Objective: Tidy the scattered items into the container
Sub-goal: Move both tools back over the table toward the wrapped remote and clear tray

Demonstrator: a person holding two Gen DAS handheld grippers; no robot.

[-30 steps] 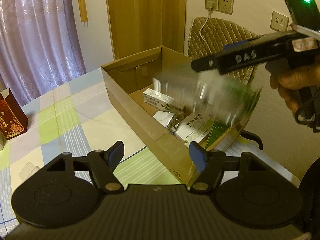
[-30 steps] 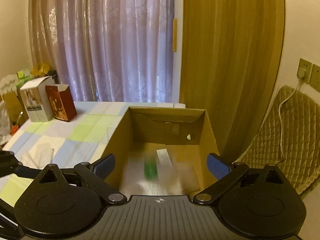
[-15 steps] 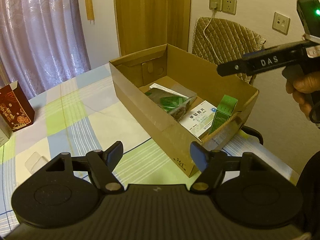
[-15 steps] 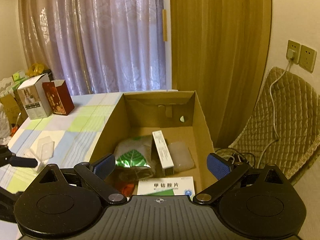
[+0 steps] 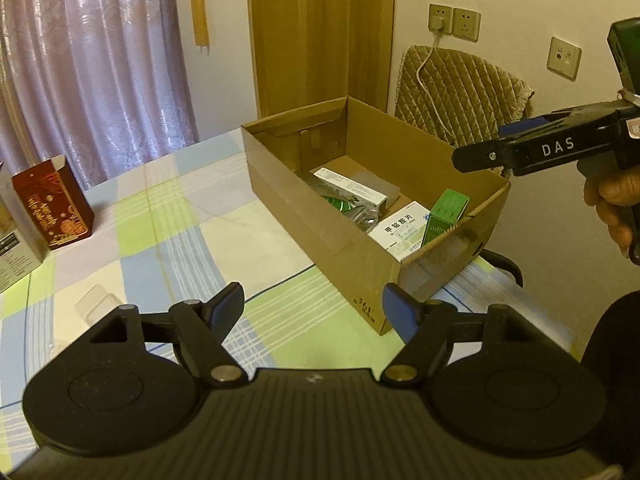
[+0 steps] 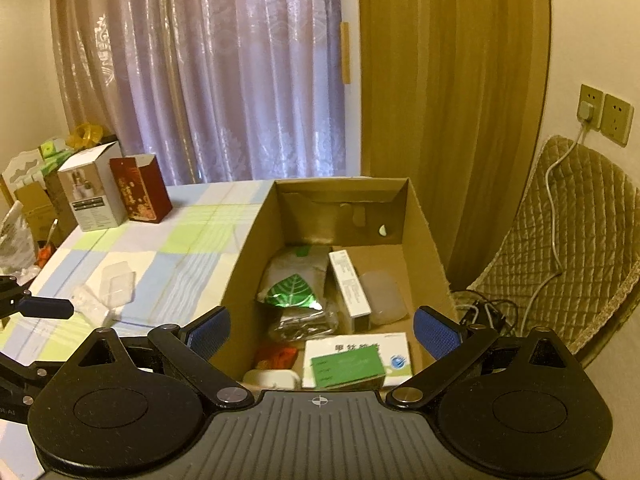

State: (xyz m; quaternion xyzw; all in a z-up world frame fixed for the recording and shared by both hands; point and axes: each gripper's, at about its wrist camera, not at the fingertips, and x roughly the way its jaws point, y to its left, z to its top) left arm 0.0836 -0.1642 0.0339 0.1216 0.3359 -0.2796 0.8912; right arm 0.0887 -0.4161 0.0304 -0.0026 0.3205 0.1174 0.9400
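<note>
Both tongs (image 5: 312,308) (image 6: 322,330) gape empty; right above cardboard box (image 6: 430,240) near rim.

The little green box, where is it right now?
The little green box is inside the cardboard box, at its near end in the right wrist view, lying on a white medicine carton.

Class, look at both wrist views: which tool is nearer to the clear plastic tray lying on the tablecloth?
Left. The left tool hovers just beside the clear plastic tray; the right tool is over the cardboard box, farther away.
</note>
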